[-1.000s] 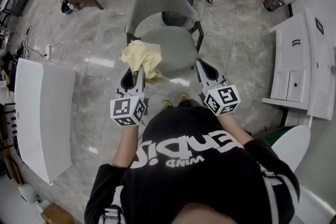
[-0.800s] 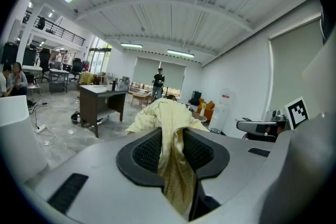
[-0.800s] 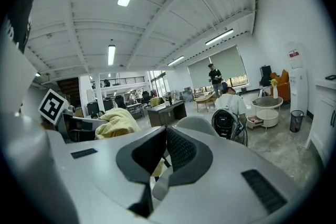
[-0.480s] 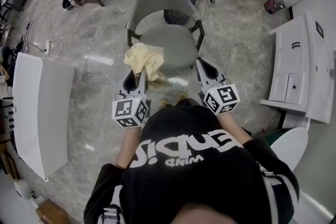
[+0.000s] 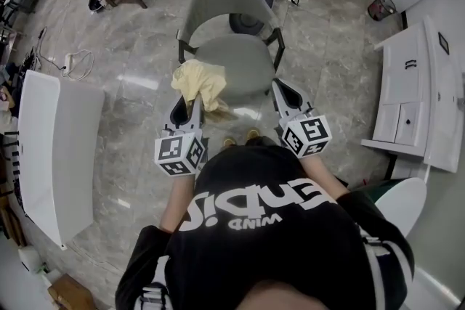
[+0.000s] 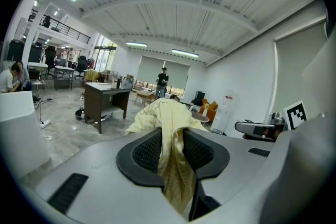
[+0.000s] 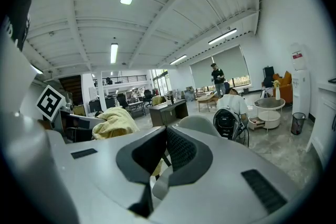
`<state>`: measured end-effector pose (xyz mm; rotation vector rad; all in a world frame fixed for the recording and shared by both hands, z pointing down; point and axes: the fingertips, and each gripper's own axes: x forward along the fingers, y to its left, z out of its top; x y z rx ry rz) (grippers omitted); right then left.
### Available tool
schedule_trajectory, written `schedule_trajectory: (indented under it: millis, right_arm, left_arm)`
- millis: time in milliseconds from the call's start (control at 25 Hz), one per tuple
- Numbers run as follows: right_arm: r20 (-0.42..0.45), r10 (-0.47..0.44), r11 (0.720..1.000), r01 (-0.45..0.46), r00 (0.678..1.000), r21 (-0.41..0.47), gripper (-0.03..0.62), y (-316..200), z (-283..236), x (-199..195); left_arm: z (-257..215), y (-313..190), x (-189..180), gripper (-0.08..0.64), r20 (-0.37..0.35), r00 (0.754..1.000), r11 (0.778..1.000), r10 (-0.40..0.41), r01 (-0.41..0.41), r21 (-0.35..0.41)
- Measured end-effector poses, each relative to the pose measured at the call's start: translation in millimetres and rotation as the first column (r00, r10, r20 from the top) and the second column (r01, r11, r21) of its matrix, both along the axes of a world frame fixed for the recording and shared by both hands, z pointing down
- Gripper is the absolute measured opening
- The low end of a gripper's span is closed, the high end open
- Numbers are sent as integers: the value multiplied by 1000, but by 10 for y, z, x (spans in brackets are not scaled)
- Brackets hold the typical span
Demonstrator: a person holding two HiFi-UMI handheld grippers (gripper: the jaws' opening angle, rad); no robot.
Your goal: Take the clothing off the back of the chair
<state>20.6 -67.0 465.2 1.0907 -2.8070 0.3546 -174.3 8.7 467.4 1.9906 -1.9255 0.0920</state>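
The pale yellow clothing is off the chair back. It's bunched up over the front left corner of the grey chair's seat, pinched in the left gripper, whose jaws sit narrow, clamped on a fold while the rest spills past the tips. The right gripper sits near the seat's front right corner, jaws closed together with nothing in them.
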Motion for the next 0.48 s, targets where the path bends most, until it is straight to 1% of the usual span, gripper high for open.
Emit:
schedule_trajectory:
  millis: [480]
  right_arm:
    - [-4,-8,1000,8,1000,0,14,3,-23,-6]
  left_arm:
    - [-47,-45,29,118,-10,1000,1000,4,-4,1]
